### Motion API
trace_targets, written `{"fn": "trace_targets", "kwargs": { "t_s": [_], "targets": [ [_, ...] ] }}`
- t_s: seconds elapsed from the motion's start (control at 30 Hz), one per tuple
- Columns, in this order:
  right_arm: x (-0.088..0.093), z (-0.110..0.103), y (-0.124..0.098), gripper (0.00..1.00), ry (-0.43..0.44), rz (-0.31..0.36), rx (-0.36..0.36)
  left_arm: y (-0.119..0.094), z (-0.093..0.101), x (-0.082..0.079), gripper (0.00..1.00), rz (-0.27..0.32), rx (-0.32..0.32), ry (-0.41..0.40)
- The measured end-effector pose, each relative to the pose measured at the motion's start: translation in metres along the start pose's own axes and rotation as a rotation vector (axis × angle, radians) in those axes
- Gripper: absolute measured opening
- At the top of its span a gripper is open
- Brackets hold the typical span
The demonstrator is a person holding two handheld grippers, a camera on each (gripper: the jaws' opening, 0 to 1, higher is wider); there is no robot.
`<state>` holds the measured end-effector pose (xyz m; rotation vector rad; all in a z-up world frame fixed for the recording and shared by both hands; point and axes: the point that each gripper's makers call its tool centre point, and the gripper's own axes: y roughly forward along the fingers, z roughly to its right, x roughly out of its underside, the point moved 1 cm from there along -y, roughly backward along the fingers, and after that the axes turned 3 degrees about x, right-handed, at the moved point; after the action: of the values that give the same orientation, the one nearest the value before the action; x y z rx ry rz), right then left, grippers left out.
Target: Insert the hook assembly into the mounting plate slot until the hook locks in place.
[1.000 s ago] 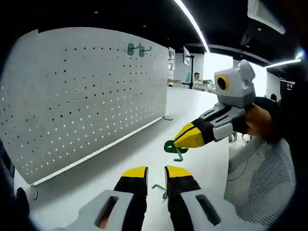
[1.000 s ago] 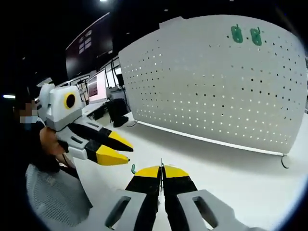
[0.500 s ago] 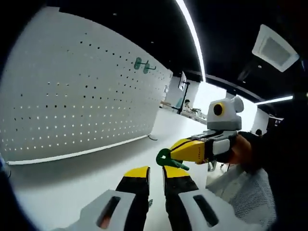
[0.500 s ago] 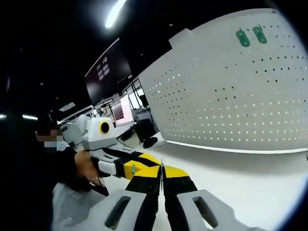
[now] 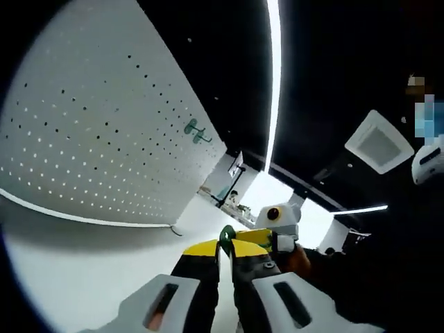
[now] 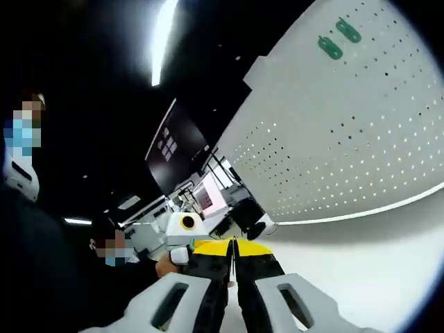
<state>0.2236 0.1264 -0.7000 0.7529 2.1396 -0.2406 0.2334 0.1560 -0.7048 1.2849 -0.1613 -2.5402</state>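
Left gripper (image 5: pixel 226 251): jaws drawn together on a green hook assembly (image 5: pixel 227 234), which sticks up from between the tips. Just behind it, the right gripper (image 5: pixel 260 239) points in from the right, touching or nearly so. White pegboard mounting plate (image 5: pixel 90 132) stands on the white counter (image 5: pixel 83 277), well apart from the held hook; two green hooks (image 5: pixel 196 131) sit near its top edge.

Right gripper (image 6: pixel 234 247): jaws pressed together; contents cannot be told.
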Motion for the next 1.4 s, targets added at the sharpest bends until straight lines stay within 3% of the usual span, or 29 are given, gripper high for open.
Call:
{"fn": "trace_targets", "kwargs": {
  "t_s": [0.2, 0.37, 0.5, 0.6, 0.77, 0.87, 1.17, 1.3, 1.4],
  "targets": [
    [-0.005, -0.014, -0.002, 0.0, 0.085, 0.025, -0.104, 0.001, 0.016, -0.005, 0.04, 0.039, 0.114, -0.08],
    [-0.006, -0.017, -0.002, 0.0, 0.115, 0.031, -0.131, 0.0, 0.019, -0.007, 0.02, 0.048, 0.129, -0.084],
    [-0.004, -0.012, 0.0, 0.03, 0.099, 0.028, -0.093, 0.001, 0.017, -0.006, 0.01, 0.036, 0.101, -0.062],
    [-0.002, -0.005, 0.0, 0.05, 0.089, 0.017, -0.057, 0.0, 0.009, -0.003, 0.01, 0.01, 0.047, -0.014],
    [-0.001, 0.006, -0.001, 0.07, 0.04, 0.01, 0.018, -0.007, -0.012, -0.004, 0.01, -0.026, -0.094, 0.086],
    [0.001, 0.014, -0.001, 0.08, 0.012, 0.002, 0.063, -0.007, -0.014, -0.002, 0.01, -0.047, -0.119, 0.118],
    [0.0, 0.016, -0.001, 0.09, -0.017, 0.01, 0.091, -0.015, -0.047, 0.019, 0.01, -0.23, -0.355, 0.312],
    [0.009, 0.02, 0.002, 0.13, -0.131, -0.046, 0.139, -0.021, -0.058, 0.02, 0.01, -0.262, -0.443, 0.355],
    [0.019, 0.026, 0.005, 0.14, -0.282, -0.114, 0.218, -0.024, -0.063, 0.019, 0.01, -0.276, -0.492, 0.375]
  ]
}}
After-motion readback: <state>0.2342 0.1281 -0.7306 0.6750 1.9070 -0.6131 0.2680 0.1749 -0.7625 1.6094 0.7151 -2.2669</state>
